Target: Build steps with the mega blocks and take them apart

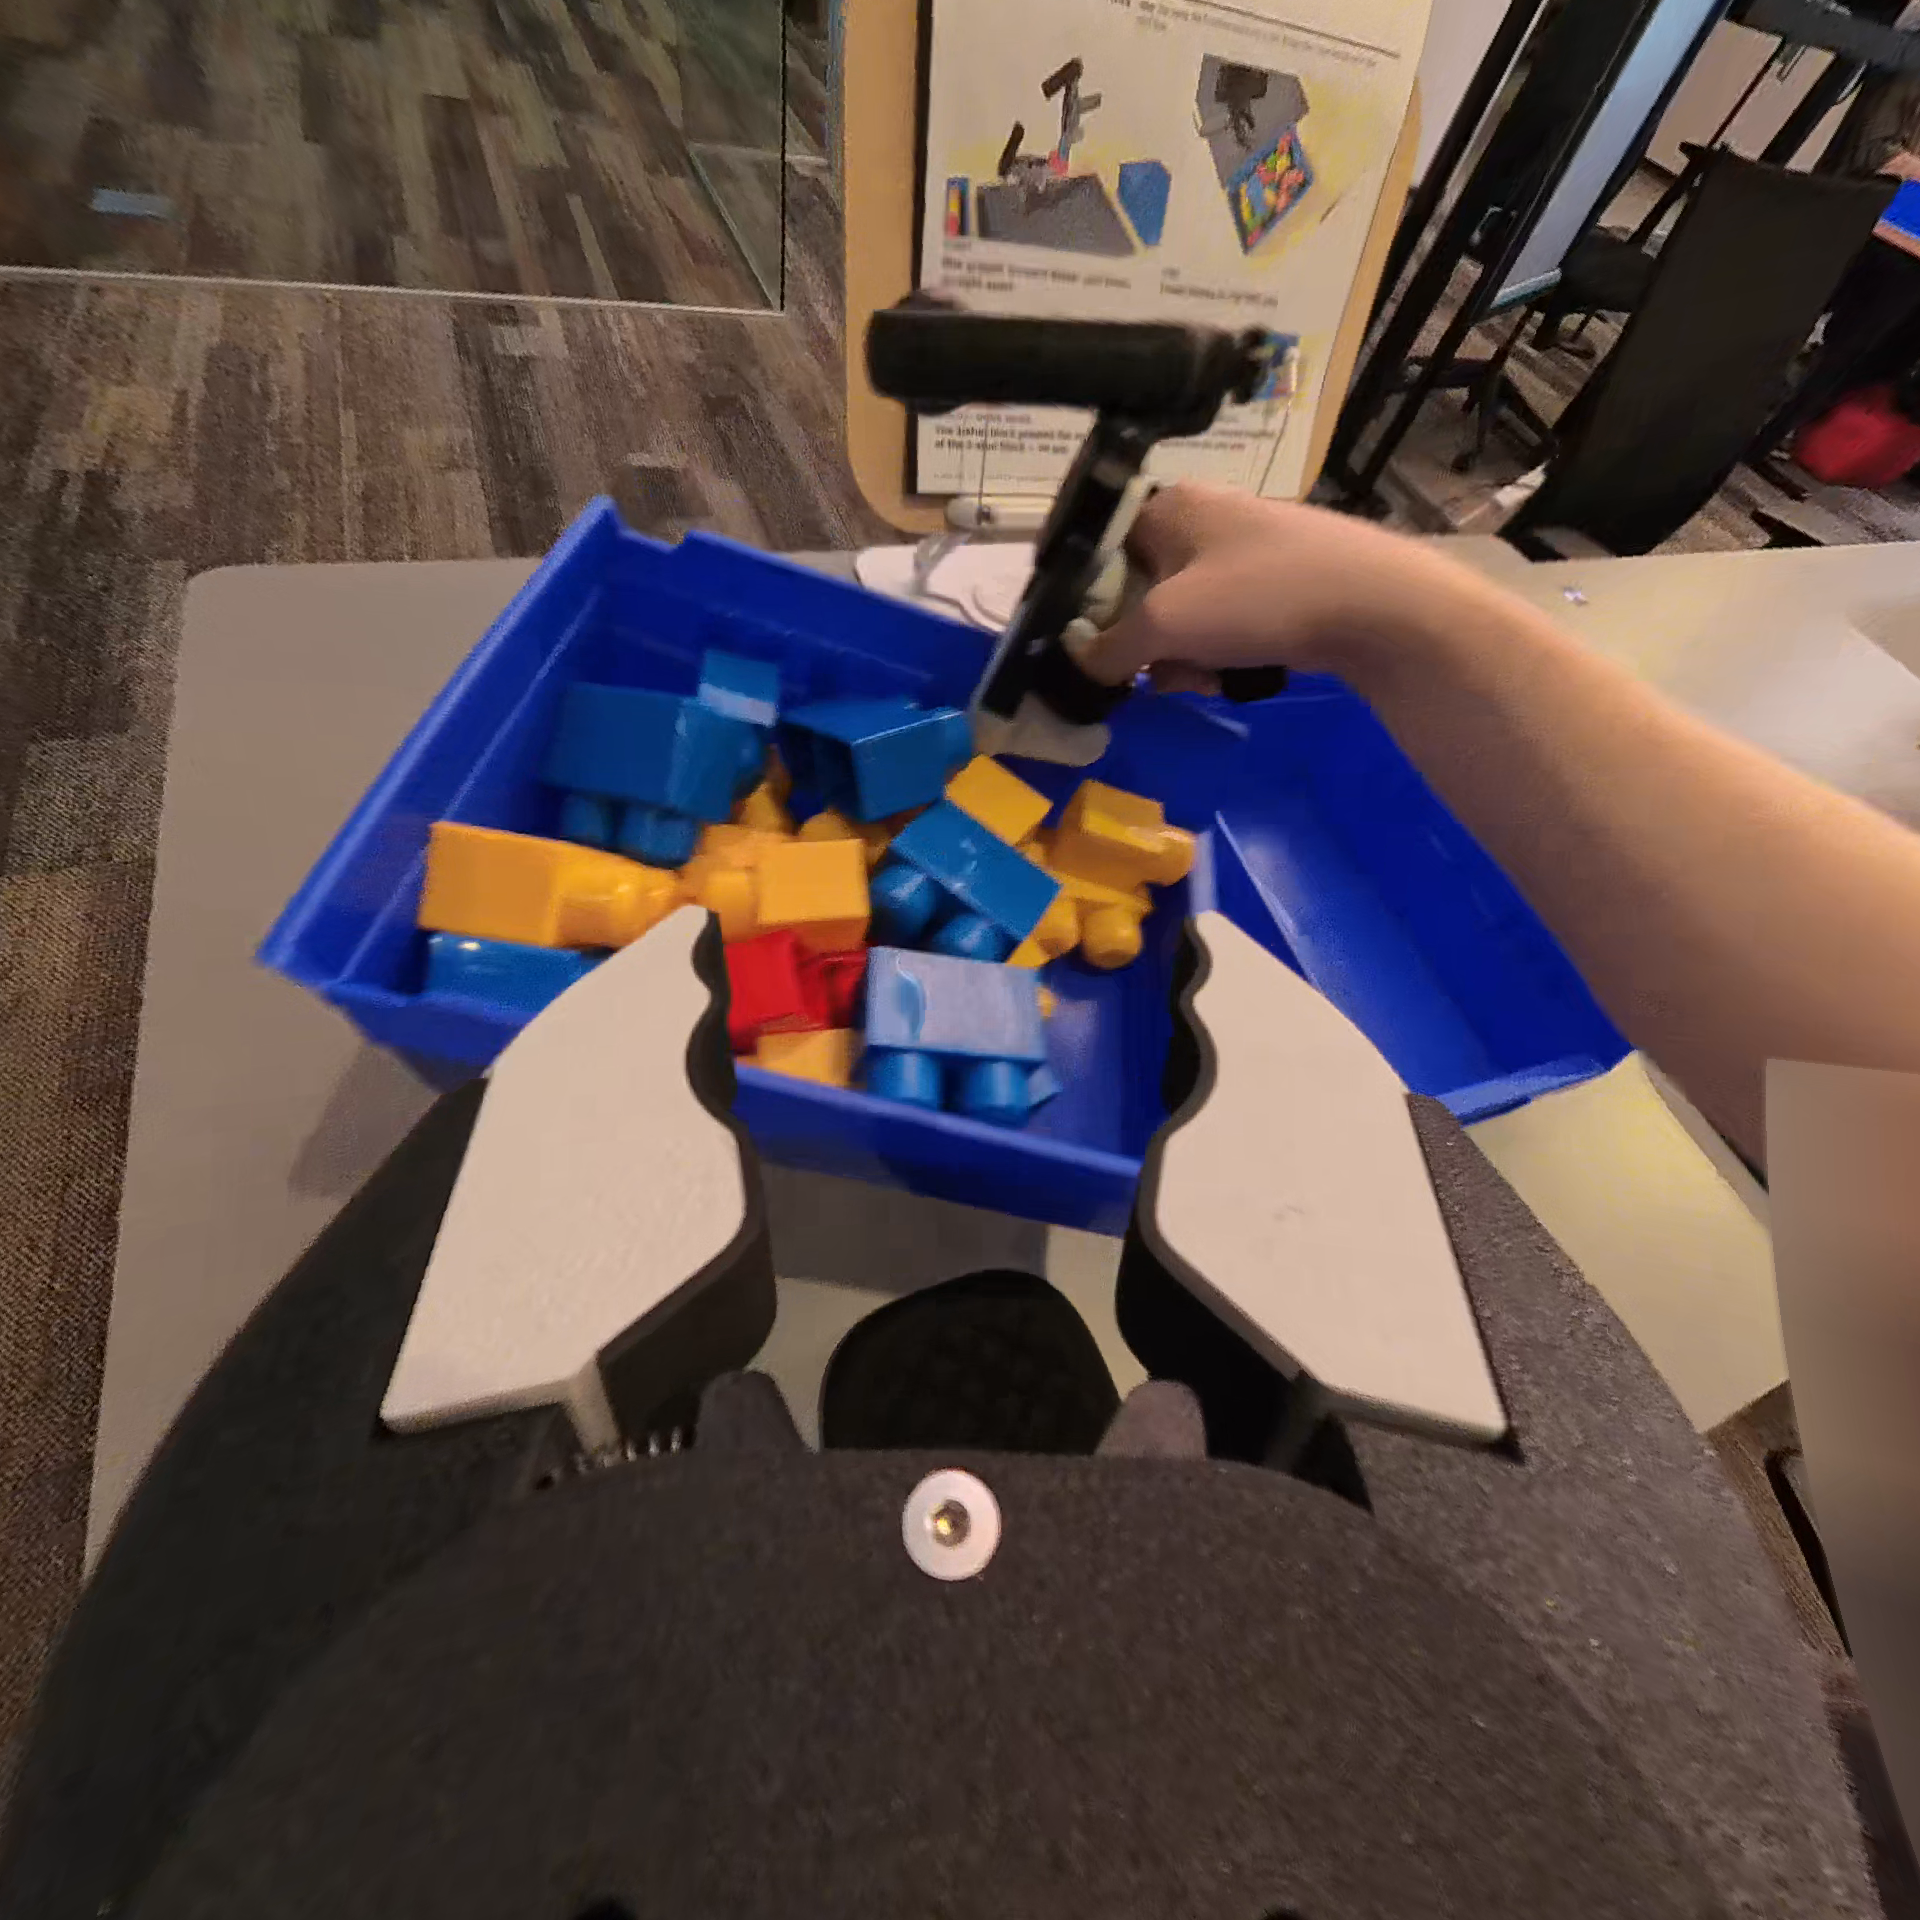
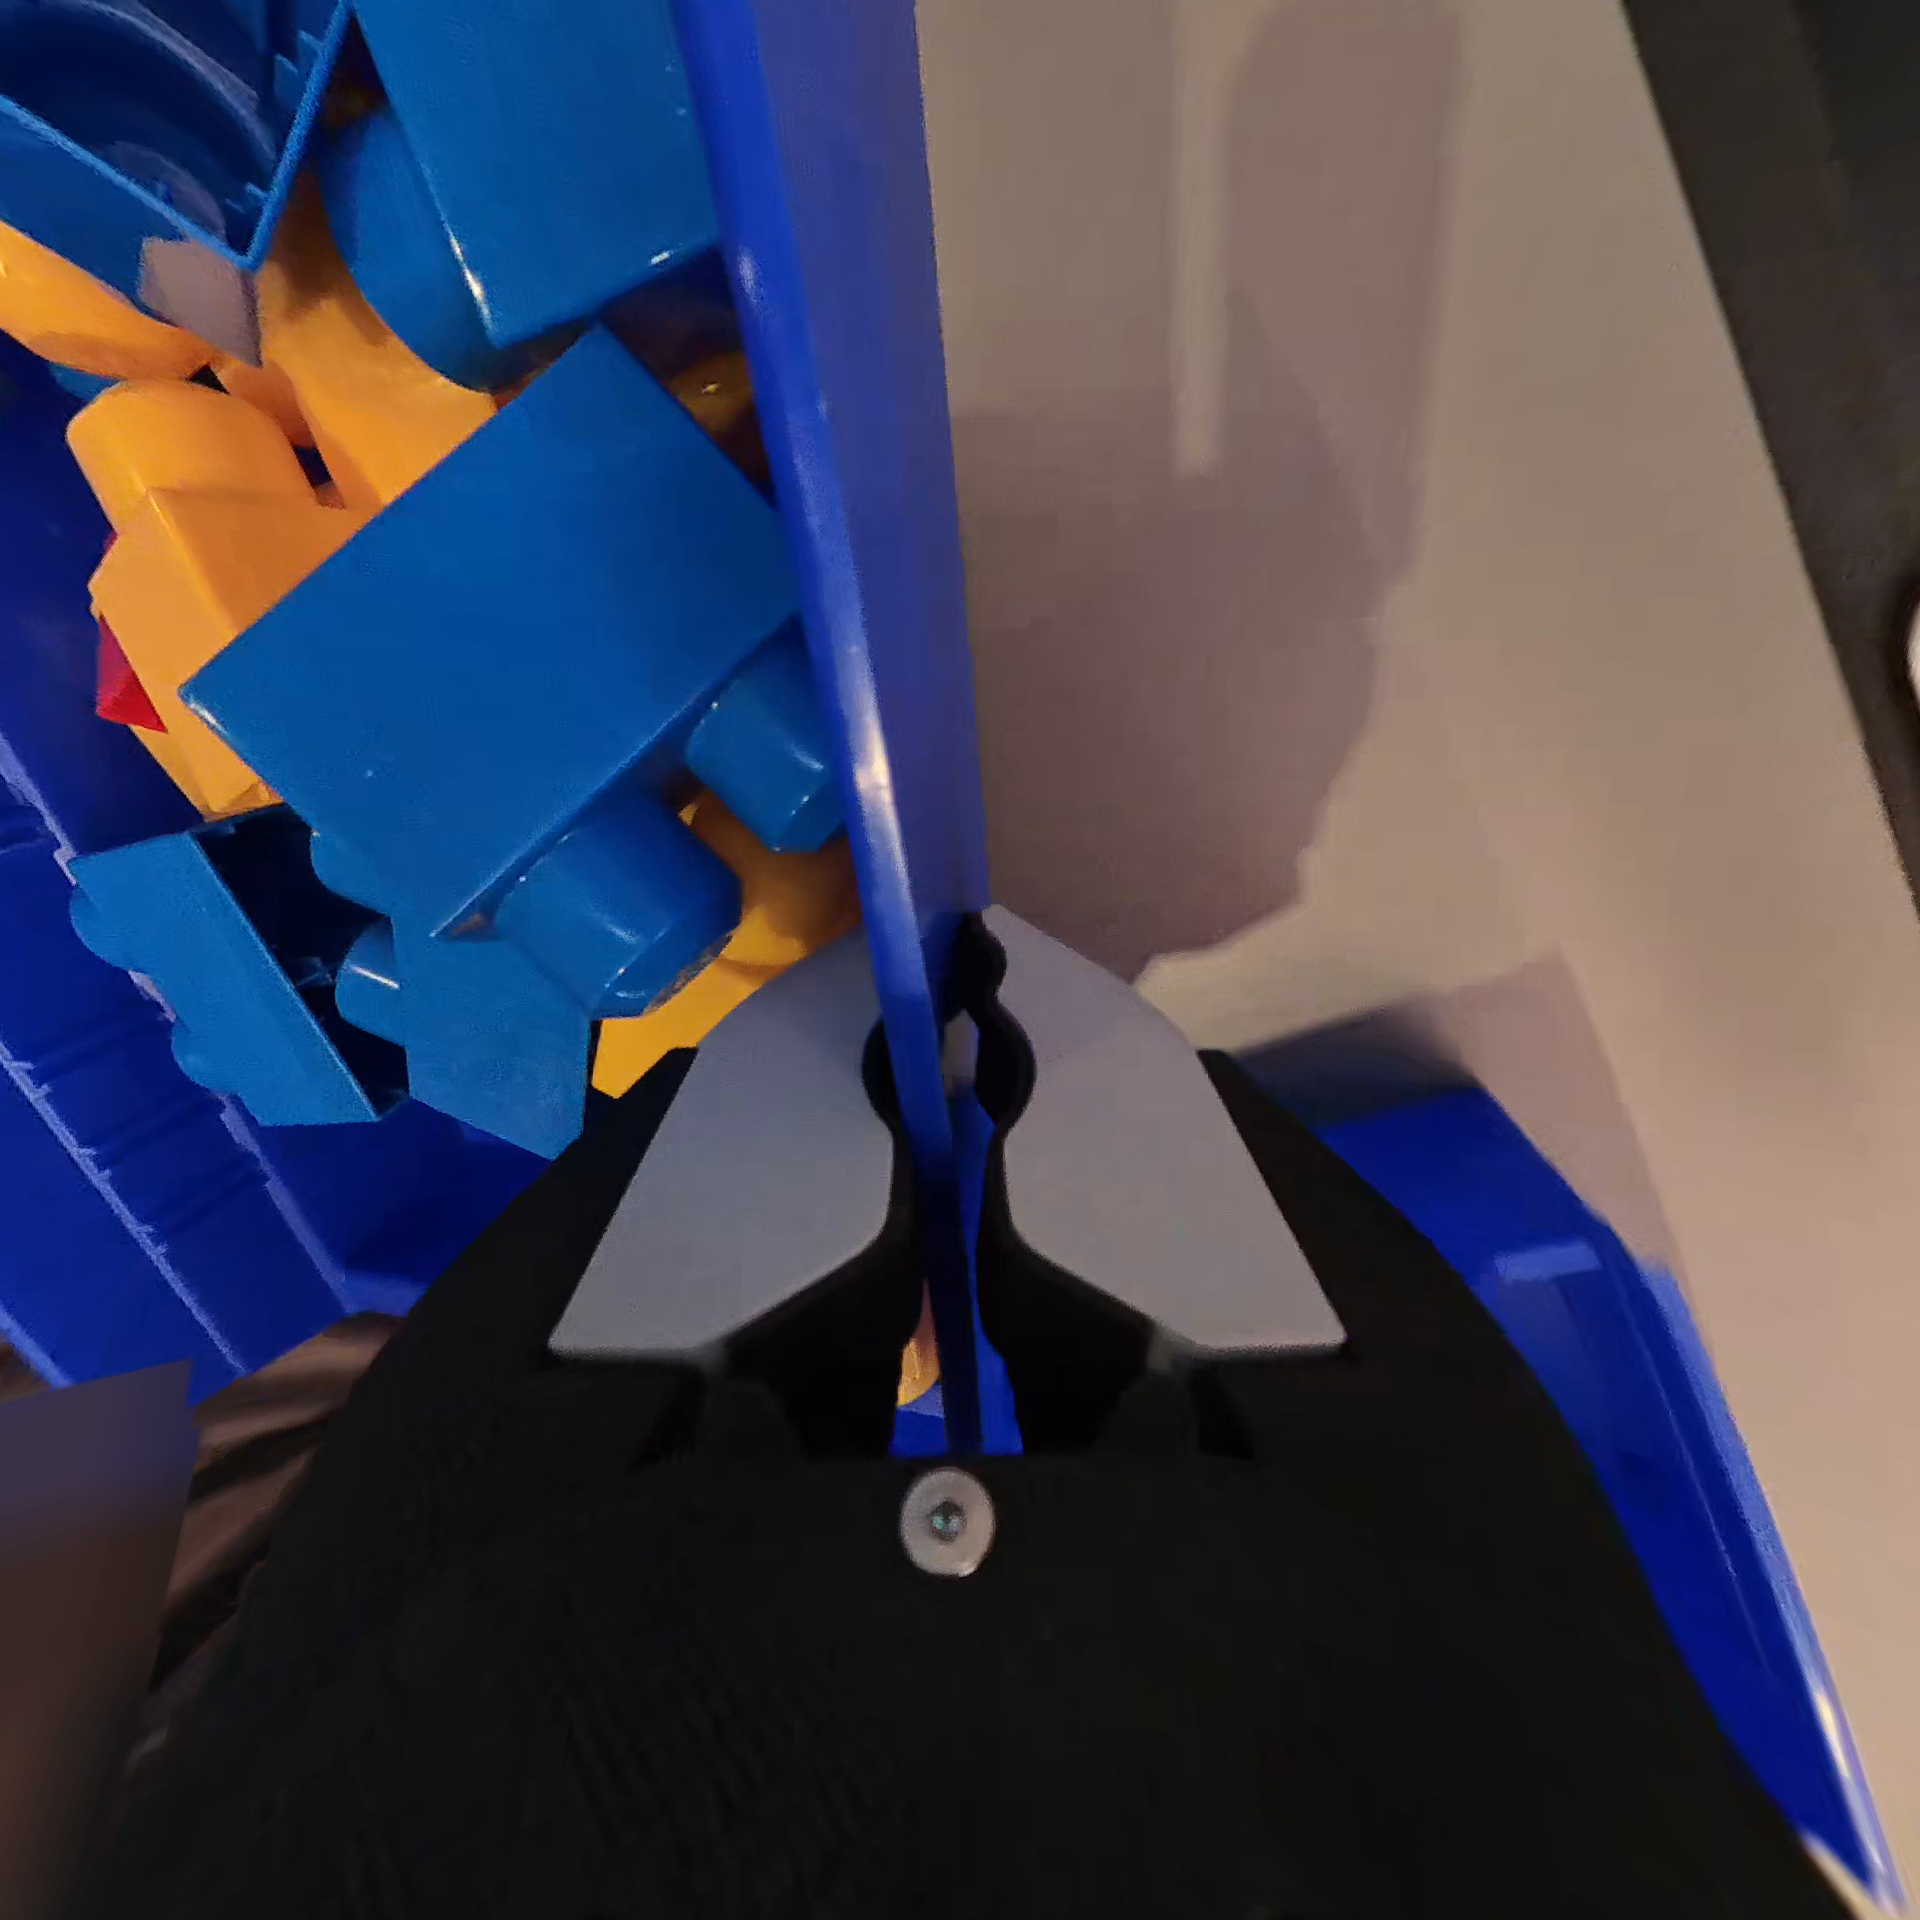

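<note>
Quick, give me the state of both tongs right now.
Left tongs: open, holding nothing, poised above the near edge of the blue bin.
Right tongs: closed on the blue bin's wall.

Glossy, smooth plastic mega blocks (image 1: 800, 894) fill a shiny blue plastic bin (image 1: 935, 1153) on a matt grey table (image 1: 249, 831) over rough, mottled carpet (image 1: 312, 416).

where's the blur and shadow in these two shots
Left wrist view: motion blur smears the blue plastic bin, the right gripper and the floor; the open left gripper stays sharp. Right wrist view: a soft dark shadow falls on the pale tabletop; the edges blur.
</note>
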A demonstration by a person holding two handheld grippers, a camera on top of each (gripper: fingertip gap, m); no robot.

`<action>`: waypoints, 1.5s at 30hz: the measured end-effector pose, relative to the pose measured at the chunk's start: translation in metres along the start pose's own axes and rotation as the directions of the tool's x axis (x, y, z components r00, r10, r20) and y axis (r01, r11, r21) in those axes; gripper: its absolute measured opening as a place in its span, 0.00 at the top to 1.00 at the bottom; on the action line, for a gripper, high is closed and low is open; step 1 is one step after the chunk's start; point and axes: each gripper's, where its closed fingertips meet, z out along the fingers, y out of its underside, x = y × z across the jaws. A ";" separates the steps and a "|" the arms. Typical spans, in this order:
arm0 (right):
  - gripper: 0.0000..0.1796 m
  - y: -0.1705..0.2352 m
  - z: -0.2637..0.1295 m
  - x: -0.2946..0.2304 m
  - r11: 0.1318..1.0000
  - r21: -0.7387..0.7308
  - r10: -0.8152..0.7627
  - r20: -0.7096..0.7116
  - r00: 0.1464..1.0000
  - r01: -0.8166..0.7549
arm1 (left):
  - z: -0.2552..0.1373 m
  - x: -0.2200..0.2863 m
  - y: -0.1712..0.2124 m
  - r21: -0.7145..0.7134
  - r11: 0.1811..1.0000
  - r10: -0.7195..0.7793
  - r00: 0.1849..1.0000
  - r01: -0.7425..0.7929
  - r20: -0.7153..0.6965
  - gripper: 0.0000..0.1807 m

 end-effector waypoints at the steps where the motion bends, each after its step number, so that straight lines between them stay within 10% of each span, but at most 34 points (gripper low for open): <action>1: 0.96 -0.008 0.016 -0.002 1.000 0.001 0.007 0.007 1.000 -0.007 | 0.002 -0.002 0.002 -0.012 1.000 -0.007 1.000 0.007 -0.009 0.55; 13: 0.93 -0.033 0.102 0.008 0.988 0.017 0.152 -0.007 0.988 -0.152 | 0.010 -0.090 0.043 -0.135 0.958 -0.236 0.962 0.254 0.141 0.55; 22: 0.82 -0.052 -0.009 0.017 0.898 0.329 -0.090 -0.512 0.854 0.292 | 0.051 -0.160 0.103 -0.313 0.824 -0.404 0.877 0.472 0.261 0.56; 33: 0.81 0.125 -0.103 0.060 0.863 0.423 0.011 -0.561 0.828 0.275 | 0.091 -0.168 0.169 -0.621 0.613 -0.292 0.870 0.489 0.397 0.65; 45: 0.81 0.270 -0.116 0.120 0.928 0.336 0.099 -0.641 0.761 0.163 | 0.116 -0.179 0.141 -0.692 0.669 -0.042 0.943 0.272 0.330 0.91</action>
